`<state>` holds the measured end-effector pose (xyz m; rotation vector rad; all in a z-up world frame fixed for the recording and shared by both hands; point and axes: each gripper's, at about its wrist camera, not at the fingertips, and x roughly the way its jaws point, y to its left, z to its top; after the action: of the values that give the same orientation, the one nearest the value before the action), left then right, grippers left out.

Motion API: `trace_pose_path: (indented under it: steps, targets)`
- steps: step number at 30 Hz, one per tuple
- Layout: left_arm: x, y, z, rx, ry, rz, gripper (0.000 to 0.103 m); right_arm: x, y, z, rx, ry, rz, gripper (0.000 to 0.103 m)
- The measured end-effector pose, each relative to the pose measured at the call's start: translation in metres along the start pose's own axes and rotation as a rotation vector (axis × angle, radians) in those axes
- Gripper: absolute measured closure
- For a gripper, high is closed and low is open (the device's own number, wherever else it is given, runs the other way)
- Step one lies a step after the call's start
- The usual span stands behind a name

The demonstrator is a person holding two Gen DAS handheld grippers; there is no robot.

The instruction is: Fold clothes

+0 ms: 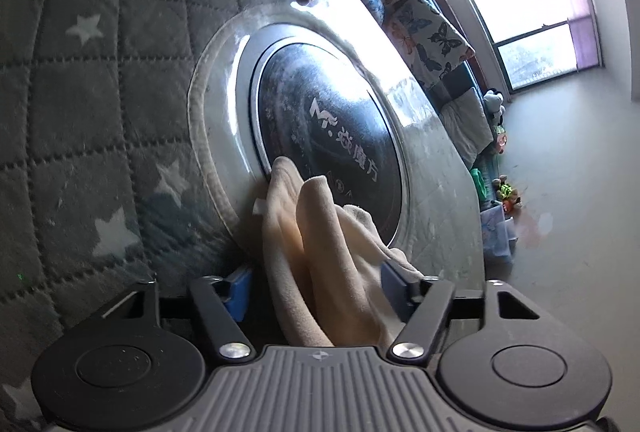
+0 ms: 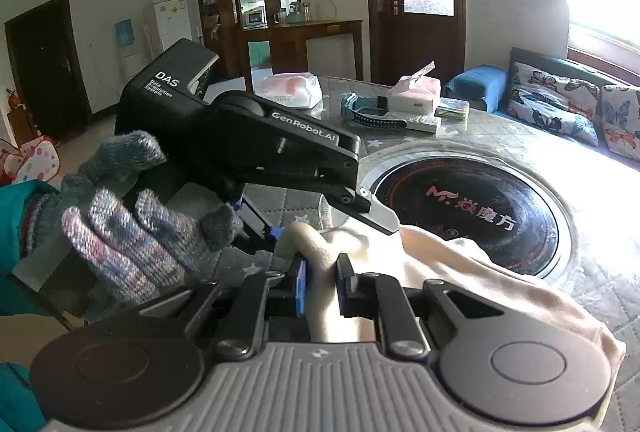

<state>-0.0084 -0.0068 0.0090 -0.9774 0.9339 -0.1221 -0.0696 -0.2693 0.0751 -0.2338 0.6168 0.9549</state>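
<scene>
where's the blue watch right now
In the right wrist view, the blue watch lies at the table's far side, beside the tissue pack, beyond the round cooktop.

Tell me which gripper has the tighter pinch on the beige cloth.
The right gripper: its pads squeeze a narrow fold of the beige cloth. The left gripper stands wider around a thick bunch.

Garment (image 1: 320,256): plain cream-beige, no print. Table cover (image 1: 80,91): grey quilted squares, white stars. Cooktop disc (image 2: 476,211) at 2 o'clock of the garment in the right wrist view: black, reddish logo, silver rim. Glove (image 2: 132,232) at 9 o'clock: grey-blue-pink marled knit; sleeve (image 2: 16,216) teal. Cushions (image 2: 560,99) at 2 o'clock: white, butterfly print. Gripper pads (image 2: 300,282): blue.
</scene>
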Motion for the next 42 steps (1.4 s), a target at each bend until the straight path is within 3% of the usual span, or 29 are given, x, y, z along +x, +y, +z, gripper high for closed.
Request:
trace_pose_path:
  steps: [7,9,11,16,20,23,35,42]
  targets:
    - [0.004,0.001,0.0,0.007,0.019,-0.016,0.042,0.01,0.01,-0.005,-0.034,0.023,0.014,0.089]
    - [0.006,0.0,-0.001,0.027,0.021,-0.006,0.054,0.012,0.011,-0.007,-0.039,0.026,0.016,0.089]
    - [0.008,0.001,-0.002,0.029,0.027,0.001,0.074,0.012,0.012,-0.007,-0.04,0.027,0.015,0.089]
    - [0.008,0.009,-0.003,0.005,0.021,0.017,0.085,0.008,0.01,-0.007,-0.034,0.03,0.015,0.088]
    - [0.007,0.01,-0.003,0.018,0.013,0.018,0.086,-0.003,-0.001,-0.009,0.005,0.016,-0.003,0.085]
    - [0.007,0.008,-0.004,0.034,0.008,0.025,0.086,-0.016,-0.017,-0.013,0.043,0.007,-0.067,0.085]
    - [0.011,-0.001,-0.006,0.107,-0.002,0.06,0.086,-0.046,-0.12,-0.052,0.308,0.041,-0.416,0.073]
    - [0.012,-0.005,-0.008,0.146,-0.007,0.078,0.086,-0.042,-0.153,-0.071,0.449,0.028,-0.459,0.061]
